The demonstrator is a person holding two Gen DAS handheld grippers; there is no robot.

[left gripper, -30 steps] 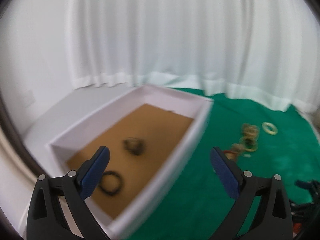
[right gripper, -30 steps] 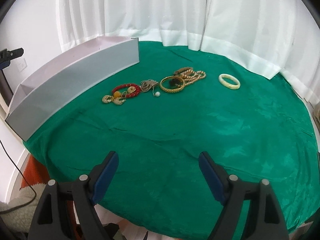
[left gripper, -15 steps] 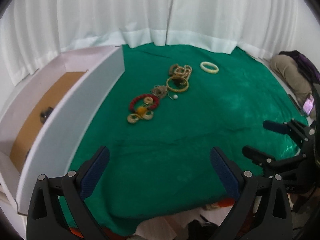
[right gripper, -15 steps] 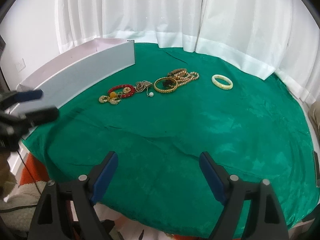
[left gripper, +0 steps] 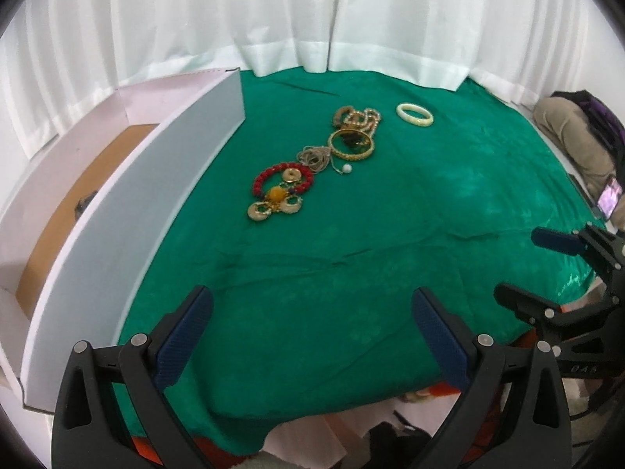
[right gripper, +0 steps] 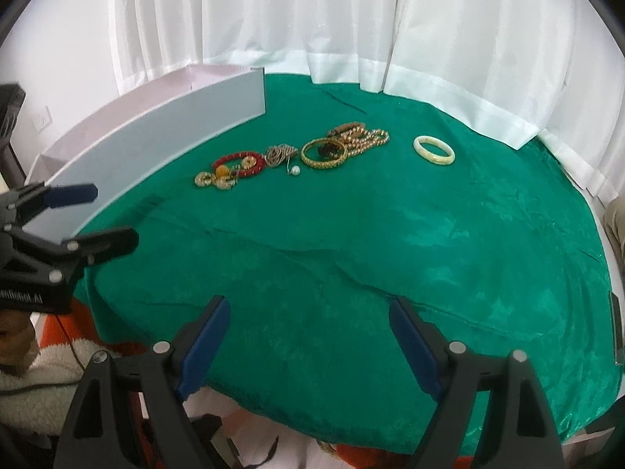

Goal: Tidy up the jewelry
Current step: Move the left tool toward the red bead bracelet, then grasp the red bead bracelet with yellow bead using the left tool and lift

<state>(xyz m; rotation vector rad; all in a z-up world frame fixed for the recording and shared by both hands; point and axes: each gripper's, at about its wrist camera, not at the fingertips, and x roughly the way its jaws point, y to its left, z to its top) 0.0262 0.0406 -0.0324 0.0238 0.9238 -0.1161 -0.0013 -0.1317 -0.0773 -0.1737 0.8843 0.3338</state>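
Jewelry in a loose row on the green velvet-covered bench [left gripper: 351, 273] is what I am here to sort, and neither pair of tongs holds any of it. My left tongs [left gripper: 312, 336] hang spread wide and empty over the near edge; my right tongs [right gripper: 308, 336] do the same, gaping and empty, near that edge too. I judge this as the approach to the next pick.

Outward from the tongs, toward the far edge, lies the row: gold disc earrings [left gripper: 273, 209] touching a red bead bracelet [left gripper: 283, 179], then a tangled fine chain with a white pearl [left gripper: 318, 158], a gold bangle [left gripper: 350, 144], a pile of gold bead strands [left gripper: 361, 117], and, set apart, a cream jade-like bangle [left gripper: 415, 114]. The white open cardboard box with a brown floor [left gripper: 129, 203] runs along the left edge, with a dark item inside.

Next I would carry one pair forward over the nearest piece and lower before closing.
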